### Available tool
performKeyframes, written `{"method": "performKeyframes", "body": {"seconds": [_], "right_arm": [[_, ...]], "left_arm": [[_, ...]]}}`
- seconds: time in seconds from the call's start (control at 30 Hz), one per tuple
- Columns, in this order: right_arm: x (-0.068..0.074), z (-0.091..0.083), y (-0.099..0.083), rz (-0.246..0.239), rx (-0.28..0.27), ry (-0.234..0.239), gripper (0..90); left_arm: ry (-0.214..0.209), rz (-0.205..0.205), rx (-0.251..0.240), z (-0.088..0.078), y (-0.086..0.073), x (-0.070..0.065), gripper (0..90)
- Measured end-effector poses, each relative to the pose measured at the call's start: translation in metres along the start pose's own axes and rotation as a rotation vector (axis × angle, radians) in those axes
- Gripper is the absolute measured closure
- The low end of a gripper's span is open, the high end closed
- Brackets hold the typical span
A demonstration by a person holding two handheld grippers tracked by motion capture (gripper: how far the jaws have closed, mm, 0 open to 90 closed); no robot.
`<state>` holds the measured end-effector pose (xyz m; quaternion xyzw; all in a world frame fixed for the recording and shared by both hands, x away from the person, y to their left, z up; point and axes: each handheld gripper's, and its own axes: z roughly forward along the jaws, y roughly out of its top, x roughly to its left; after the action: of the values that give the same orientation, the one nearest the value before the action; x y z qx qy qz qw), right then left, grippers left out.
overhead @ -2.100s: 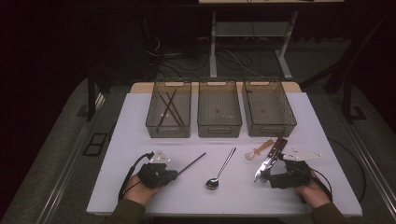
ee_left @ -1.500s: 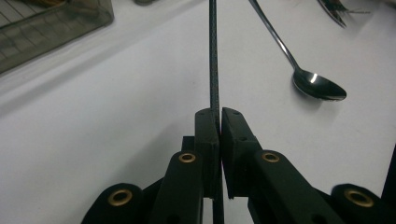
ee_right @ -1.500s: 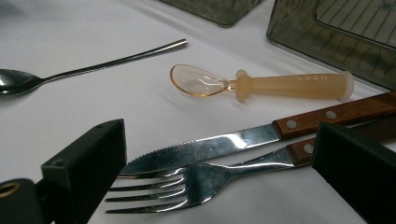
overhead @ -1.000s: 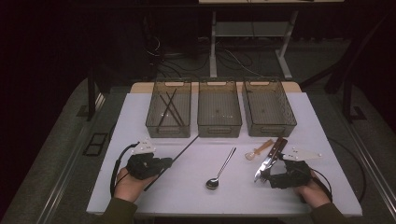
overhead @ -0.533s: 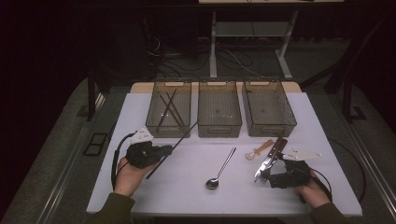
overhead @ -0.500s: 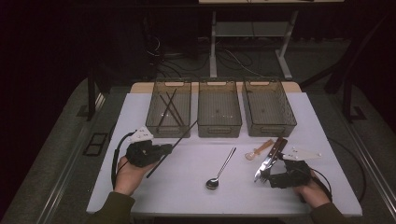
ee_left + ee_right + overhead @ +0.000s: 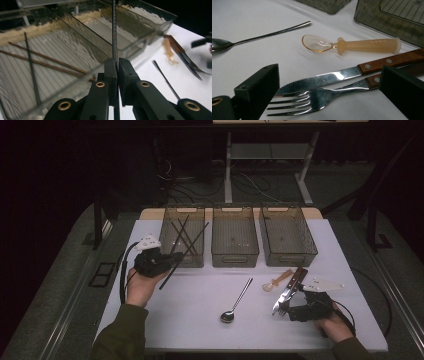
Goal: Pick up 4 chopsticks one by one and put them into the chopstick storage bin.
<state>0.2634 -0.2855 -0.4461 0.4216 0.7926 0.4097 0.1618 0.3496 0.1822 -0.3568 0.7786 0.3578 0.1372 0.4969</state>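
**tablecam:** Room past twelve o'clock is basically black, just cables and metal desk legs. White table (image 7: 200, 320) is lit.

**binwatch:** Left gripper (image 7: 172, 261) at nine o'clock is pinching a thin black chopstick (image 7: 192, 247); its lower end is cut off behind the jaws in the left gripper view.

**tablecam:** Chopstick tip's over the left smoky clear plastic bin (image 7: 167, 227). Right gripper (image 7: 329, 92) at four o'clock is spread around the wood-handled steel fork (image 7: 312, 98), not touching it.

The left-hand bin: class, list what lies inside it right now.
Inside the left bin lie several thin chopsticks, dark and brown. The black chopstick clamped by the left gripper crosses its front wall and hides part of the floor.
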Motion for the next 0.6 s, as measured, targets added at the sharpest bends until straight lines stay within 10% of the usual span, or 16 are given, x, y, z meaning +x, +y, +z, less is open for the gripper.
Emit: {"method": "performKeyframes", "body": {"seconds": [0.6], "right_arm": [[0.0, -0.003, 0.0, 0.011, -0.006, -0.004, 3.2]], "left_arm": [[0.14, -0.046, -0.053, 0.035, 0.061, 0.051, 85.4]]}}
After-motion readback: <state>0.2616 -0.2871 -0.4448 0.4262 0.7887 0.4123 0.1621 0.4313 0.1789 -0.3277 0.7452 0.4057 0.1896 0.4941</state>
